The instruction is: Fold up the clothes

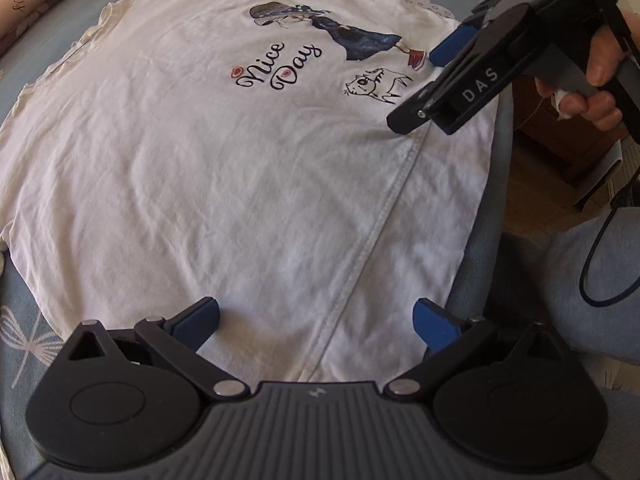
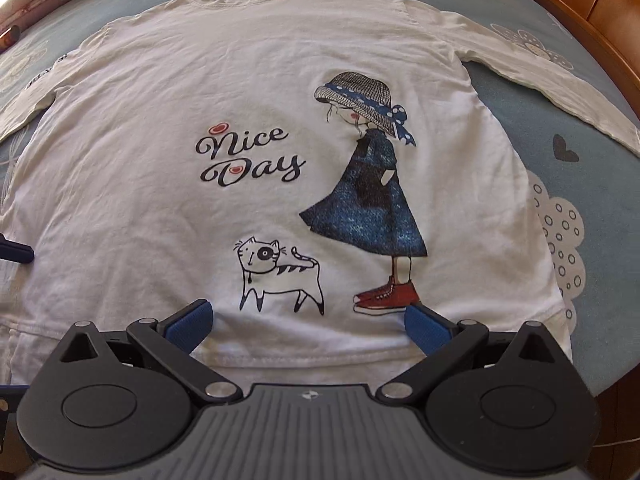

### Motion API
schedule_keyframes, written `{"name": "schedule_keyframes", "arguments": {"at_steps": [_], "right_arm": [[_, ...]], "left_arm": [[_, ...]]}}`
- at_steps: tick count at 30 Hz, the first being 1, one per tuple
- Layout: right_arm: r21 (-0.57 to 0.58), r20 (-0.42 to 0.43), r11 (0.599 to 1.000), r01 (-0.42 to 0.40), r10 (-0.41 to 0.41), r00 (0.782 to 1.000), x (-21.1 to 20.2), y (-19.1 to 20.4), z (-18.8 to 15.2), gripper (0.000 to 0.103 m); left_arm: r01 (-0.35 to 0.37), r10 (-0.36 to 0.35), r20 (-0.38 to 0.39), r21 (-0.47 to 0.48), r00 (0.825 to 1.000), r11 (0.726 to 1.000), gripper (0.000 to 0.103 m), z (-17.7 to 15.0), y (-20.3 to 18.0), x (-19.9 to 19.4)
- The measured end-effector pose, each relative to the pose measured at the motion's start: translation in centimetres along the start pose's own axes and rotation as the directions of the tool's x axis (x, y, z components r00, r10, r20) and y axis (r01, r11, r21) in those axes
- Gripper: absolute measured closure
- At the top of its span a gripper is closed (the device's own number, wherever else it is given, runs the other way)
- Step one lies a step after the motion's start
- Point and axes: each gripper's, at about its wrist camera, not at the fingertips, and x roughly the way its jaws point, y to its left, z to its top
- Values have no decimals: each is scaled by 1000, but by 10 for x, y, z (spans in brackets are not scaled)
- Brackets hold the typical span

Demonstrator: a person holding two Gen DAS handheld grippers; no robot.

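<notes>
Bed [image 2: 520, 128] covered with a grey-blue sheet [image 2: 592, 200] printed with pale flowers, dotted white clouds and a dark heart [image 2: 565, 148]. Orange-brown wooden bed frame [image 2: 580, 4] curves along the far right edge in the right wrist view. Pink patterned bolster [image 1: 24, 4] lies at the far left edge in the left wrist view. Brown wooden furniture [image 1: 560, 152] stands off the bed's right side. Bright daylight, soft shadows.

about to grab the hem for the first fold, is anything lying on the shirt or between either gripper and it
Nothing visible. The white long-sleeved printed cotton shirt lies flat on the blue patterned bedsheet, bare on top. The left gripper and right gripper are at its hem, jaws open.
</notes>
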Motion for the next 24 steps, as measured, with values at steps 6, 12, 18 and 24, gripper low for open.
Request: {"name": "schedule_keyframes", "arguments": {"at_steps": [6, 12, 18, 24], "right_arm": [[-60, 66, 998, -17, 21, 998, 6, 18, 25, 0], [-61, 45, 998, -22, 25, 999, 11, 12, 7, 0], [-77, 25, 997, -20, 22, 999, -3, -3, 18, 0], [36, 112, 998, 49, -53, 992, 15, -53, 59, 0]], "left_arm": [[-24, 23, 67, 8, 997, 1000, 1, 20, -2, 10], [-10, 10, 8, -11, 1000, 1000, 1, -2, -12, 14], [-9, 10, 14, -79, 1000, 997, 1, -4, -1, 0], [-67, 71, 28, -124, 997, 990, 1, 2, 19, 16]]}}
